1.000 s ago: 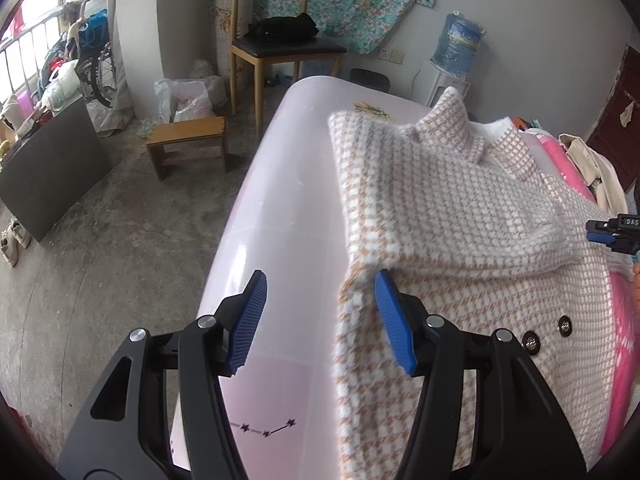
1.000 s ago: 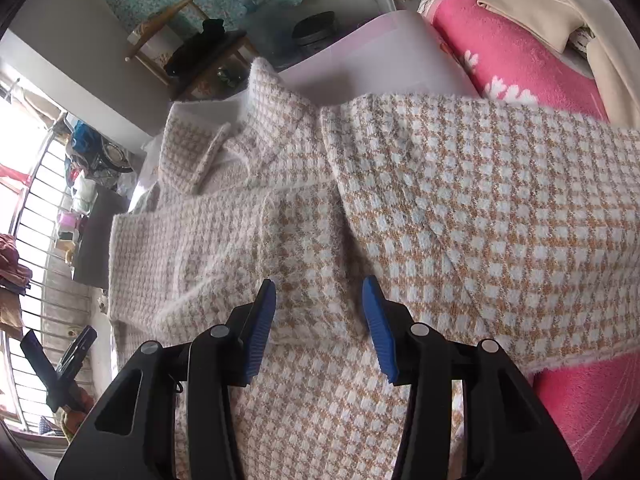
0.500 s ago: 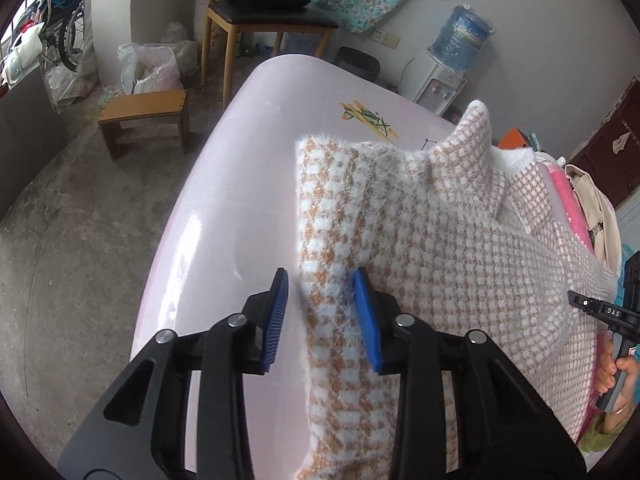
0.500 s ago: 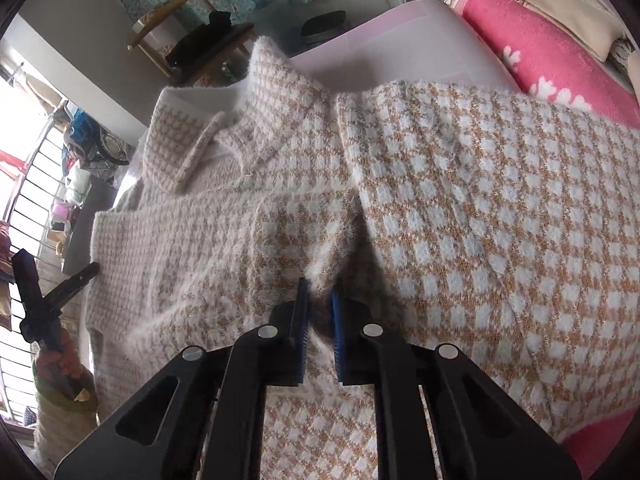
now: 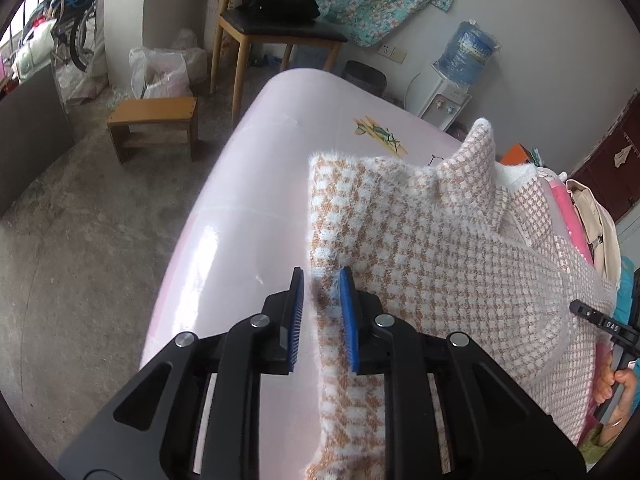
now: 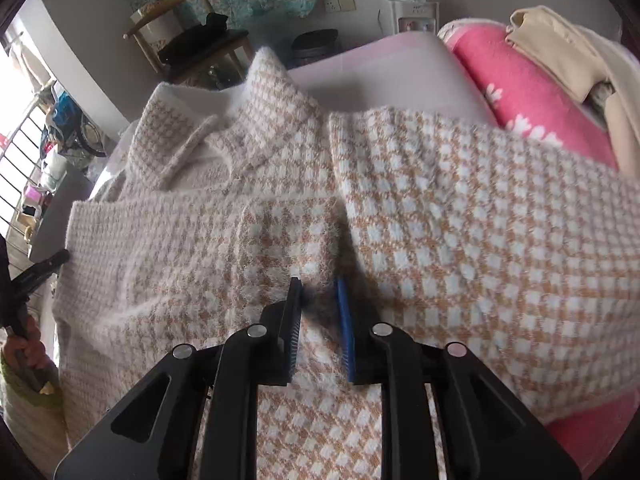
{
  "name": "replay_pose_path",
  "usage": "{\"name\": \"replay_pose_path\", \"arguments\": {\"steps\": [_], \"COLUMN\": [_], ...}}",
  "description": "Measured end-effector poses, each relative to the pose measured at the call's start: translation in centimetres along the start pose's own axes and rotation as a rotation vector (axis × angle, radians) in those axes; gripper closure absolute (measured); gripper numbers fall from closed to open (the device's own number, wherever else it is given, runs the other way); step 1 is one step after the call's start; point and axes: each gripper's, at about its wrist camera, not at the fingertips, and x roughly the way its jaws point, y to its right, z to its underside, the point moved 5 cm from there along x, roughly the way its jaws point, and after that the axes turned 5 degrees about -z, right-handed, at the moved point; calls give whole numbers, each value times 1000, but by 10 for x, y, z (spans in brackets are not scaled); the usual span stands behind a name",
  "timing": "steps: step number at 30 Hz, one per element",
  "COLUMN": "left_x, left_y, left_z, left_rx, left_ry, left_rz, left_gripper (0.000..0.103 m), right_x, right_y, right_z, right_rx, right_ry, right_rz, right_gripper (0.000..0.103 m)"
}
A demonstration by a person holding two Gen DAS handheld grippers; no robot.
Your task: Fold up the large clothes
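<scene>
A fuzzy tan-and-white houndstooth coat [image 5: 440, 264] lies on a pale pink table [image 5: 248, 184]. Its collar [image 5: 476, 156] stands up at the far end. My left gripper [image 5: 322, 276] is shut on the coat's left edge, with fabric pinched between the blue pads. In the right wrist view the coat [image 6: 460, 232] fills the frame, and a sleeve is folded across the body. My right gripper [image 6: 318, 286] is shut on a bunched fold of the coat near its middle. The right gripper's tip [image 5: 588, 314] also shows in the left wrist view.
A pink blanket [image 6: 520, 80] and beige clothes [image 6: 568, 52] lie to the right of the coat. A wooden stool [image 5: 154, 124], a chair [image 5: 276, 28] and a water dispenser [image 5: 460, 68] stand on the concrete floor beyond the table.
Both grippers went from open to shut on the coat. The left one moved up along the coat's left edge; the right one took hold of the fold near the sleeve.
</scene>
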Motion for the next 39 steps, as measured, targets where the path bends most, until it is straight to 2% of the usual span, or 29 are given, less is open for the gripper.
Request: {"name": "replay_pose_path", "arguments": {"steps": [3,5,6,7,9,10,11,13,16,18,20,21,23,24,25,27,29,33,36,39], "left_x": [-29,-28,-20,-10,13,26,29,26,5,-15,-23,-18,6,9,5,-3,-16,-35,-22,3], "left_y": [17,37,48,56,65,64,64,66,69,76,86,94,98,99,100,100,97,110,124,133], "left_z": [-6,-7,-6,-3,6,12,15,21,25,29,39,45,64,70,72,73,71,70,76,87], "left_rx": [93,145,168,186,197,200,219,264,288,294,313,331,374,386,387,370,337,327,332,342], "left_ry": [89,60,30,-6,-64,-92,-68,-52,-35,3,9,-11,-82,-54,-25,-41,-28,7,-37,-94], "left_rz": [23,62,59,48,26,-11,-28,-52,-58,-21,2,-10,-98,-122,-133,-148,-124,-70,-58,-106], "left_gripper": [69,56,53,47,45,44,43,43,42,34,24,23,19,18,18,18,18,17,16,15], "right_x": [-24,-23,-16,-8,15,30,46,48,29,9,3,8,34,30,28,17,-3,-34,-37,-26], "right_y": [-16,-36,-48,-58,-69,-68,-63,-60,-62,-73,-83,-84,-81,-82,-81,-78,-74,-51,-33,-21], "right_z": [-8,-13,-14,-15,-14,-12,-6,-3,2,10,20,27,44,45,46,45,50,72,93,115], "right_rx": [-73,-135,-170,-203,-244,-248,-243,-258,-217,-234,-260,-276,-296,-309,-311,-264,-245,-189,-138,-134], "right_ry": [67,75,70,59,37,8,-42,-24,-48,-10,8,-7,-67,-12,-23,-45,-15,21,7,-47], "right_rz": [15,-6,-5,-7,-12,5,23,18,32,-27,-29,-13,42,50,59,68,58,114,111,173], "right_gripper": [64,54,51,43,37,36,32,31,31,31,30,30,25,25,25,25,25,23,14,10]}}
